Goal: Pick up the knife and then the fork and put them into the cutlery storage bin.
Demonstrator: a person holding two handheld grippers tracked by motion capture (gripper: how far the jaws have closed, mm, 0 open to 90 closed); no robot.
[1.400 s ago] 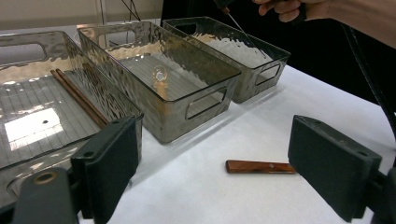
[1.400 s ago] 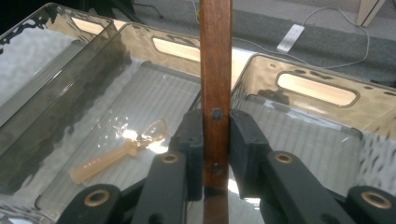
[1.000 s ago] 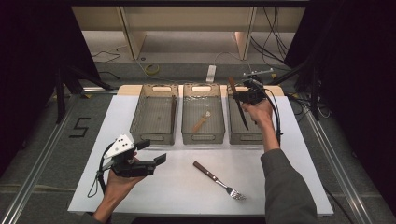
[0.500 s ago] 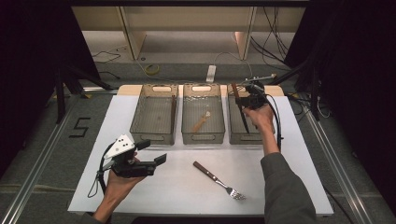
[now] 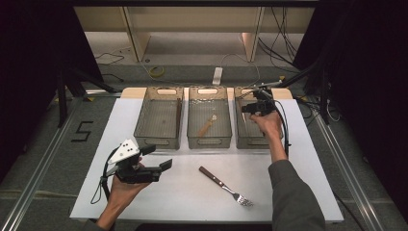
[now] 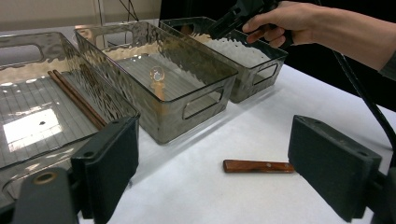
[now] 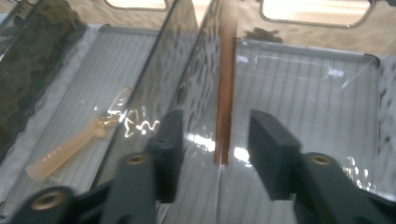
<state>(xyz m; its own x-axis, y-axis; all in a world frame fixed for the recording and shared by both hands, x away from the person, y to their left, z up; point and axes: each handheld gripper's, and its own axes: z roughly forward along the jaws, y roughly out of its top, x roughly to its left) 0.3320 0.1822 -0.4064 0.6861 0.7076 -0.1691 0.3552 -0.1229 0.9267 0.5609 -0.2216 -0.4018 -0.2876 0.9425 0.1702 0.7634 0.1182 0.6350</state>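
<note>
On the white table (image 5: 159, 202), three clear bins stand in a row at the far edge, and a fork (image 5: 226, 186) lies near you, between your hands. Your right gripper (image 7: 212, 140) hangs over the right bin (image 5: 248, 139); its jaws have just been opening, and a brown stick (image 7: 225, 93) stands between them against the bin's wall, with the pads apart from it. Your left gripper (image 6: 212, 168) rests low by the left bin (image 5: 159, 139), jaws wide apart and holding nothing; a spoon (image 5: 208, 125) lies in the middle bin (image 5: 208, 142).
</note>
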